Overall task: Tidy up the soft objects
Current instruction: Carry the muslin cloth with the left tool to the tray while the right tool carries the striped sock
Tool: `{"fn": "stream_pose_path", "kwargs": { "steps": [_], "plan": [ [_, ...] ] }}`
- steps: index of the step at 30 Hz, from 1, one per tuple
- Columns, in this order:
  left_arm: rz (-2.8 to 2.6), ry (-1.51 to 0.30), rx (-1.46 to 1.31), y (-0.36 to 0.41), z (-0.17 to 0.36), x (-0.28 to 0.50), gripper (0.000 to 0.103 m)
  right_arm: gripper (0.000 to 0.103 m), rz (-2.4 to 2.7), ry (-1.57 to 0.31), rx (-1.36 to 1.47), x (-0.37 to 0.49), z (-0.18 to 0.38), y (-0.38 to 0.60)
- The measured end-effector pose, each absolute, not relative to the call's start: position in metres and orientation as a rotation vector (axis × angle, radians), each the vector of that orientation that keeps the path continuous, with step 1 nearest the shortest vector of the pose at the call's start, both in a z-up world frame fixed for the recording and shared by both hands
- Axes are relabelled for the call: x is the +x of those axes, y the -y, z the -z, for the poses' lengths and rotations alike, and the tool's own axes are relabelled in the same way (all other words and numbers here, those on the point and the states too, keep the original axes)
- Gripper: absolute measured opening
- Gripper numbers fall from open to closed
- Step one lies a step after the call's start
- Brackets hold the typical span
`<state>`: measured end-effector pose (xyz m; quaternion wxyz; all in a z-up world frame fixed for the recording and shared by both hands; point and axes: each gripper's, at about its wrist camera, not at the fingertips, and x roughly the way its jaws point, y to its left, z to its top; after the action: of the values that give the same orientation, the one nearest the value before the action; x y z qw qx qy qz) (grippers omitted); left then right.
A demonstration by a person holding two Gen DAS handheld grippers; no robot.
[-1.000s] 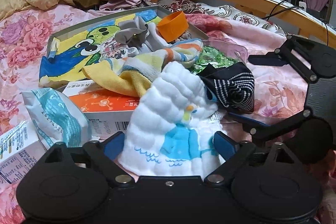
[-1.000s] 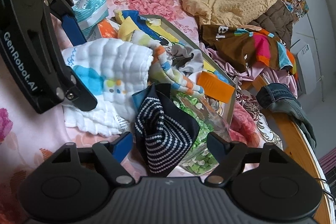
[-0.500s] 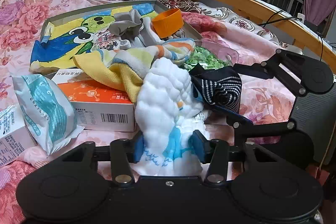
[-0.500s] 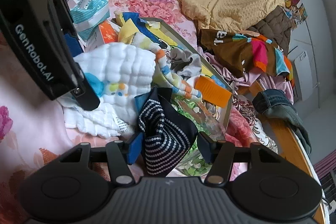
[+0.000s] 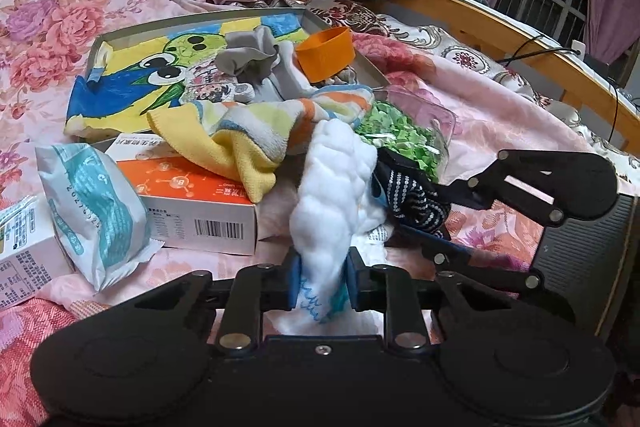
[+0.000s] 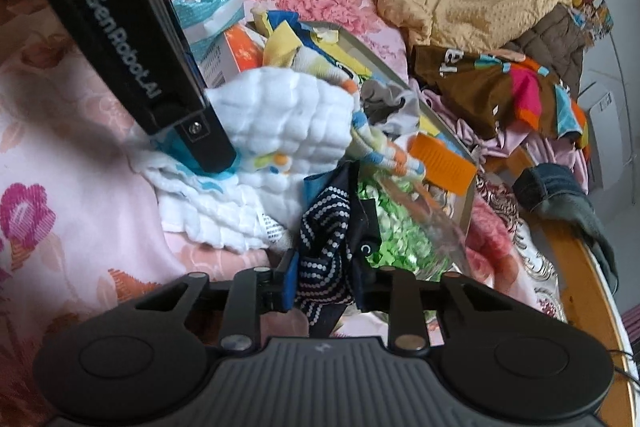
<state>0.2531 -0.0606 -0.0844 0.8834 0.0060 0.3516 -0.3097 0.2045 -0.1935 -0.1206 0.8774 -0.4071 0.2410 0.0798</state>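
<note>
1. White quilted cloth [image 5: 334, 187] sits bunched between the blue pads of the left gripper [image 5: 320, 285], whose jaws have just been closing and now pinch its near edge.
2. Rising from the pads, the cloth stands in a puffy ridge; blue wave stitching shows on the part below the pads.
3. Seen from the right wrist, the left gripper [image 6: 196, 143] slants down from the upper left onto the white cloth [image 6: 288, 115], which lies on the pink floral bedspread [image 6: 80, 187].
4. Left of the white cloth lie a teal-and-white packet [image 5: 96, 211] and an orange-topped box [image 5: 200, 199]; a yellow striped towel [image 5: 256, 135] drapes over the box and touches the cloth.
5. Behind these, a shallow tray [image 5: 100, 43] holds a cartoon-print cloth [image 5: 132, 83], a grey garment [image 5: 250, 57] and an orange band [image 5: 326, 53].
6. Right of the white cloth, the dark dotted cloth [image 6: 324, 251] is squeezed between the pads of the right gripper [image 6: 324, 287], whose jaws have just been closing on it.
7. It is navy with rows of white dots, crumpled, touching the white cloth and lying against a clear container of green bits [image 6: 400, 235].
</note>
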Motion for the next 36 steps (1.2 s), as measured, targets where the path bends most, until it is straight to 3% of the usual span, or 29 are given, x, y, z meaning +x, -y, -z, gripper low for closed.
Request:
{"fn": "stream_pose_path", "kwargs": {
  "steps": [6, 10, 14, 36],
  "plan": [
    [0.642, -0.724, 0.043, 0.064, 0.081, 0.25, 0.022, 0.025, -0.155, -0.543, -0.758, 0.209, 0.116, 0.2],
    [0.641, -0.713, 0.05, 0.064, 0.08, 0.247, 0.019, 0.012, -0.176, -0.552, -0.707, 0.209, 0.113, 0.204],
    [0.603, -0.655, 0.04, 0.061, 0.073, 0.239, 0.015, 0.007, -0.18, -0.507, -0.703, 0.204, 0.107, 0.203],
    [0.525, -0.436, -0.169, 0.024, 0.007, 0.23, 0.013, 0.006, -0.105, -0.233, -0.548, 0.185, 0.052, 0.217]
  ]
}}
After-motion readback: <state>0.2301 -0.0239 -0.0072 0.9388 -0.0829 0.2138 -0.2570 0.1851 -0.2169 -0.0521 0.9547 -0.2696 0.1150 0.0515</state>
